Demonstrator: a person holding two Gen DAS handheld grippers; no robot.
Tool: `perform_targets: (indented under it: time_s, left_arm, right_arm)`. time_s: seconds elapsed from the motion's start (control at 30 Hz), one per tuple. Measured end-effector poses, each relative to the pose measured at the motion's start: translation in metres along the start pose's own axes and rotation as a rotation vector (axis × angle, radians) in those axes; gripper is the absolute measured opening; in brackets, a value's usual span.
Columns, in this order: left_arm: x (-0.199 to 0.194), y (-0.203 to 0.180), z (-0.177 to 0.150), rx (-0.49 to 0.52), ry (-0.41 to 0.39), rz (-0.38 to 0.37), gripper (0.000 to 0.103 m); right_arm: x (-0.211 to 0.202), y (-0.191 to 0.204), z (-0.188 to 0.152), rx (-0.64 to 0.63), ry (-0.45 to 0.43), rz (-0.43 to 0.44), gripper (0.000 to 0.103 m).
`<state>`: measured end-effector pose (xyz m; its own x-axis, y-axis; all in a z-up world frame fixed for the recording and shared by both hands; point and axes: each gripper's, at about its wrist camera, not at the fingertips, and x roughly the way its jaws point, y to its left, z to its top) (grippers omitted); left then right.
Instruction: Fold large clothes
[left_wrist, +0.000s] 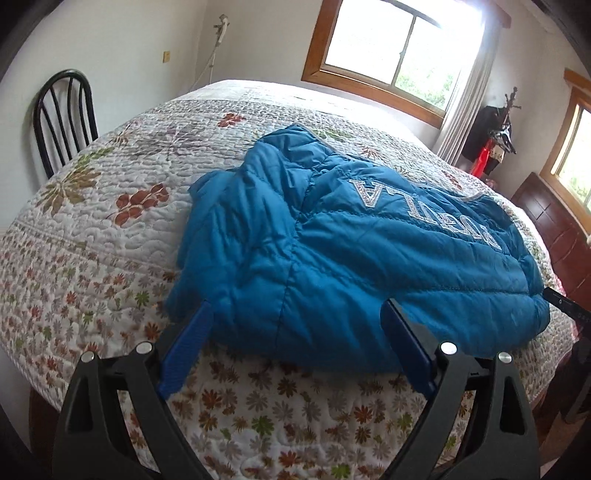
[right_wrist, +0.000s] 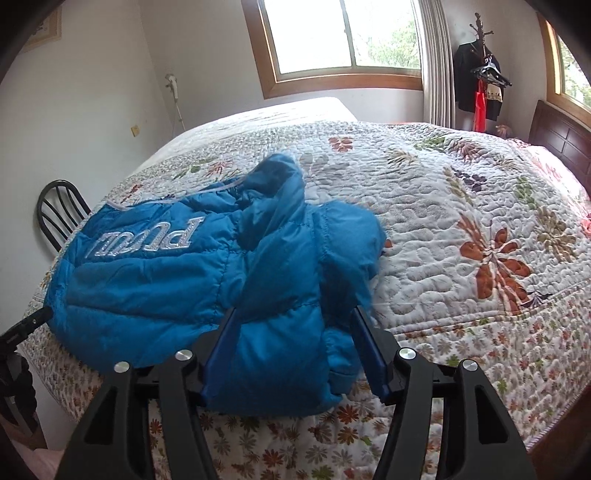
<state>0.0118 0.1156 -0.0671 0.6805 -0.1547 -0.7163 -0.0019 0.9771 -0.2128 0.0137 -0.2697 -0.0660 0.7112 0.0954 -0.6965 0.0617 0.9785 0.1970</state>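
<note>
A puffy blue quilted jacket (left_wrist: 332, 251) is seen lying crumpled near the front edge of a bed, on a stitched, floral-printed quilt (left_wrist: 110, 236). Silvery glittered lettering is sewn across the jacket's upper panel. The shell fabric appears smooth and slightly glossy, with horizontal channel seams.

Left gripper (left_wrist: 295, 317): blue ribbed pads are spread wide, straddling the jacket's near hem; the fabric is not pinched.

Right gripper (right_wrist: 293, 325): jaws are held apart around a bunched fold of the jacket at its near right corner; whether the pads press on the cloth cannot be told.

A black metal chair (left_wrist: 64, 118) with a curved, barred back stands beside the bed.
</note>
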Motion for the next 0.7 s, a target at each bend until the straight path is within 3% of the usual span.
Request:
perform_targets:
  time_s: [0.2, 0.37, 0.7]
  left_arm:
    - [-0.002, 0.029, -0.017, -0.176, 0.064, -0.059, 0.091]
    - [0.012, 0.035, -0.022, -0.248, 0.101, -0.110, 0.091]
    - [0.039, 0.050, -0.003, -0.406, 0.075, -0.213, 0.090]
  right_arm:
    - [-0.010, -0.015, -0.004, 0.023, 0.020, 0.017, 0.062]
    - [-0.001, -0.018, -0.008, 0.030, 0.046, 0.029, 0.062]
    - [0.014, -0.024, -0.012, 0.064, 0.075, 0.064, 0.058]
